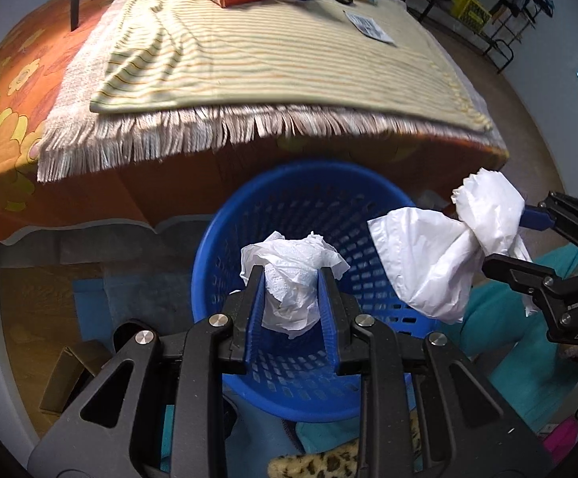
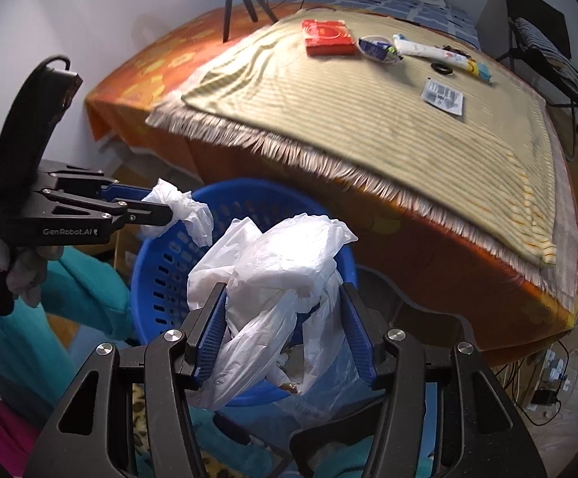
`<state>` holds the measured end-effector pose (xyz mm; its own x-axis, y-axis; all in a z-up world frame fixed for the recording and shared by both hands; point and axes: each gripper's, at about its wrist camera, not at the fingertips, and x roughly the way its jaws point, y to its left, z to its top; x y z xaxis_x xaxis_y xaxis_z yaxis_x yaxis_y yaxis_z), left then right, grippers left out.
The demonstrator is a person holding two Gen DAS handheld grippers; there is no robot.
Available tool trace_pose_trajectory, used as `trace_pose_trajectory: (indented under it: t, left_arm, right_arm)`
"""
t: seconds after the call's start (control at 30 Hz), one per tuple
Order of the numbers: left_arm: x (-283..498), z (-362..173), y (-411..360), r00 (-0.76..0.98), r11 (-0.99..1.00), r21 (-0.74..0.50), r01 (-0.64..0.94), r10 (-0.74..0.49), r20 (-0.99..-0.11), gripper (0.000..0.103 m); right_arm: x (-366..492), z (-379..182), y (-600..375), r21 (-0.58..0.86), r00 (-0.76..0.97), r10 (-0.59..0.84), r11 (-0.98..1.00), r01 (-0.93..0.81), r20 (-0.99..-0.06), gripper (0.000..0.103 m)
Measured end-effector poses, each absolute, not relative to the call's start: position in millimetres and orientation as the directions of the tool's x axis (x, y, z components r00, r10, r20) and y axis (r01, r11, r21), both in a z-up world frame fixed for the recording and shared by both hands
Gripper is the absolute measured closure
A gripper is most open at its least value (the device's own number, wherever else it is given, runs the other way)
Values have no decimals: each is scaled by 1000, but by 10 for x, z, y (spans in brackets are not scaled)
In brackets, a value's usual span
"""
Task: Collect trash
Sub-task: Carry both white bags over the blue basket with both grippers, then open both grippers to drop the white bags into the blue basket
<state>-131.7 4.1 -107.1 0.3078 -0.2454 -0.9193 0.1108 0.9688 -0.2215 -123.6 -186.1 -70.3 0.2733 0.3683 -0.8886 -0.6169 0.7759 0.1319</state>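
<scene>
The left gripper [image 1: 291,279] is clamping a crumpled tissue [image 1: 293,279] and the right gripper [image 2: 283,318] a white plastic bag [image 2: 273,279], both hovering over the blue basket [image 1: 309,207]. Wrappers [image 2: 380,48] and a receipt [image 2: 443,96] are still lying near the bed's far edge.

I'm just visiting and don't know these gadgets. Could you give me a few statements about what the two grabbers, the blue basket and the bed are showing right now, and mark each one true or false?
1. The left gripper is clamped on a crumpled white tissue. True.
2. The right gripper is empty. False: it is shut on a white plastic bag.
3. Both pieces of trash are held above the blue laundry-style basket. True.
4. The basket stands on top of the bed. False: it sits on the floor beside the bed, below the fringed edge of the striped blanket.
5. A red box lies on the blanket. True.
6. The blanket is bare apart from the red box. False: a tube and a printed paper label also lie there.
</scene>
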Motion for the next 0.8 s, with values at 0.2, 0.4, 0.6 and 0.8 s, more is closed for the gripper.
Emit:
trace_pose_trajectory:
  t: [0.2, 0.4, 0.6, 0.8]
  left_arm:
    - [-1333, -1110, -12, 301, 971, -199, 133, -231, -925, 78]
    - [-1317, -1148, -9, 289, 974, -187, 129, -218, -932, 64]
    - [-1288, -1174, -37, 291, 975, -180, 129, -210, -933, 49]
    - [-1262, -1186, -44, 283, 976, -176, 125, -205, -937, 49]
  right_arm:
    - [-1289, -806, -1798, 136, 246, 363, 765, -630, -899, 48]
    - [-1305, -849, -1765, 114, 246, 337, 768, -630, -909, 44]
    - [-1282, -854, -1774, 134, 238, 350, 770, -623, -906, 37]
    - [-1254, -858, -1782, 133, 240, 347, 775, -618, -907, 36]
